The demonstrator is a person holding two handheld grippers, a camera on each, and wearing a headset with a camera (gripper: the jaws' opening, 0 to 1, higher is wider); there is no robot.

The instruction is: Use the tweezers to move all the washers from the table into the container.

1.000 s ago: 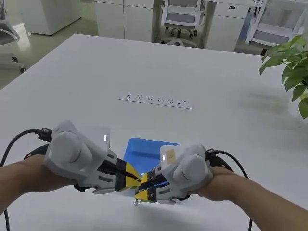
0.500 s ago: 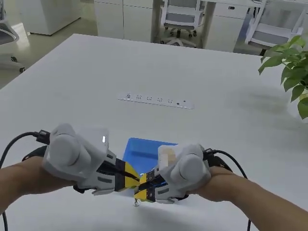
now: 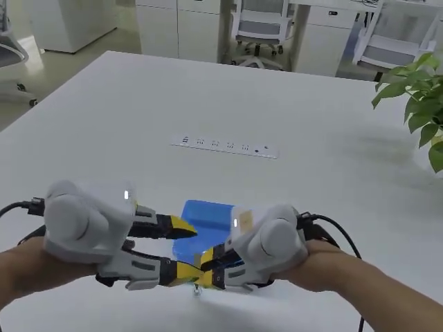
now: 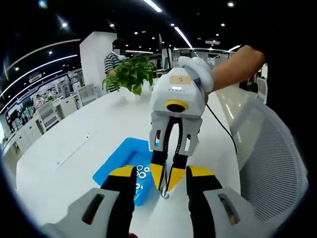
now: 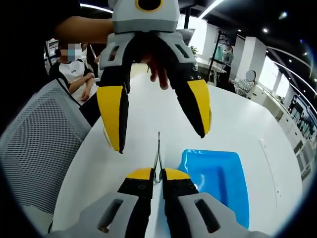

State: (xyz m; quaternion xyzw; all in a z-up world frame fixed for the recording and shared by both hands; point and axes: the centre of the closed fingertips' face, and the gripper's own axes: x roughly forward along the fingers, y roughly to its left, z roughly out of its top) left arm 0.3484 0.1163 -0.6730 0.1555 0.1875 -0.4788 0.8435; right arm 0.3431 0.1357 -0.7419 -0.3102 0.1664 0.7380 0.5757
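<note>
- Gripping a pair of thin silver metal tweezers [image 5: 158, 148], the right gripper [image 5: 157, 173] has its black, yellow-tipped jaws pressed together around the tool's shaft, and the tweezers run straight forward out of the tips.
- The left gripper [image 3: 184, 249] faces it from the person's left with its jaws spread wide, holding nothing (in the right gripper view the two yellow tips stand well apart on either side of the tweezers' line).
- The two grippers sit low over the near edge of the white table [image 3: 242, 104], tip to tip and almost touching.
- A shallow blue rectangular plastic container [image 3: 204, 211] lies on the table just behind the grippers, partly covered by them in the head view.
- Several small silver ring washers [image 4: 142, 172] lie inside the container near its closest corner, as the left gripper view shows.
- One more small metal washer [image 3: 197, 290] sits on the table outside the container, just below the right gripper's tips in the head view; the tweezers' point is down at it (whether it is pinched or only touched, I cannot tell).
- A white recessed socket strip [image 3: 225, 145] lies farther back on the table, well apart from the work.
</note>
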